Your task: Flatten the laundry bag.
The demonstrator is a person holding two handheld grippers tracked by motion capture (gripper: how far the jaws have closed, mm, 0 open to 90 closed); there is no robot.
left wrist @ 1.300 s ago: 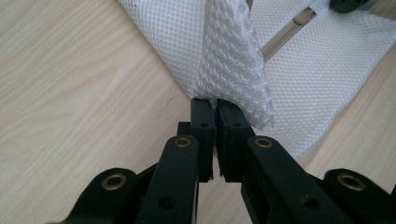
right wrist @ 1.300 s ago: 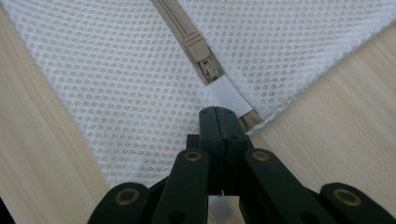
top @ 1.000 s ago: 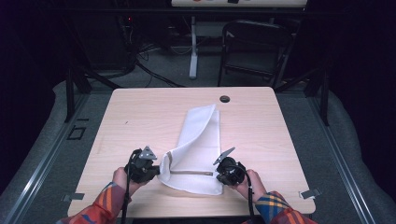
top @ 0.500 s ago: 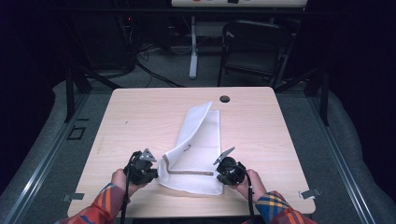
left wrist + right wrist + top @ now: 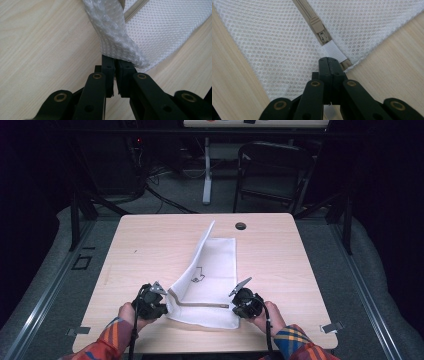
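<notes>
Two grippers are at work on one white mesh bag (image 5: 212, 270), which lies on the near half of the wooden table (image 5: 150, 240), running from the front edge toward 12 o'clock.

Left gripper (image 5: 161, 301): seen from above at about 7 o'clock of the bag, held in the person's left hand (image 5: 129, 312). In the left gripper view its jaws are closed together on the bag's near left corner (image 5: 117, 37) — the mesh rises from the pads in a twisted fold. In the high view that left edge of the bag is lifted and curled over, standing up toward 12 o'clock.

Centre: a tan zipper (image 5: 200, 304) runs across the bag's near end between the two grippers. A small dark mark (image 5: 198, 276) shows on the mesh above it.

Right gripper (image 5: 239, 301): at about 5 o'clock of the bag, held in the right hand (image 5: 267, 317). In the right gripper view its jaws are pressed tight together on the bag's edge just below the zipper pull (image 5: 322, 35) and a white tab (image 5: 334, 51) — the mesh here lies flat on the table.

A small dark round hole (image 5: 241, 226) sits in the table at 1 o'clock of the bag, apart from it.
</notes>
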